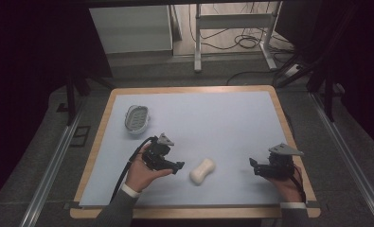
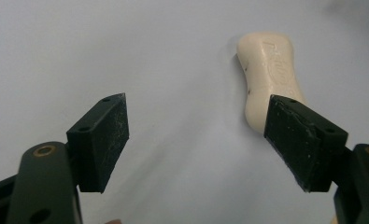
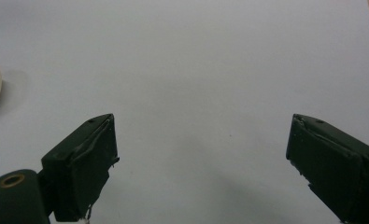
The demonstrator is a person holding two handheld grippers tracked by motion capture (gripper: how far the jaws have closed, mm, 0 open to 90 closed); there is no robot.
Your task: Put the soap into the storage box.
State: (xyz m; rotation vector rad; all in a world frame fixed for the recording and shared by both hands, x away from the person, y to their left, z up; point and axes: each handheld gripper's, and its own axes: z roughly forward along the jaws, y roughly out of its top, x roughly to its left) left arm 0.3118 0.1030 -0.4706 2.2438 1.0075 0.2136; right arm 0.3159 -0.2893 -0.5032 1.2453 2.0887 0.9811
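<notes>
Matt cream soap bar [image 2: 271, 70], smooth; desk [image 1: 189, 90] wood-edged under matt pale-blue sheet [image 1: 222, 123]; fingers [image 2: 100, 140] scuffed black rubber.

The cream, waisted bar of soap [image 1: 202, 171] lies on the pale blue mat [image 1: 213, 118] near its front edge, between the left gripper [image 1: 177, 166] and the right gripper [image 1: 253, 165] (nearer the left one). The white oval soap dish [image 1: 137, 118] sits well behind, toward the mat's left side.

Left gripper [image 1: 179, 166] sits low just left of the soap bar [image 1: 202, 171], jaws spread wide, nothing between them. Right gripper [image 1: 253, 166] hovers well right of the soap bar, jaws wide too, pointing leftward.
</notes>
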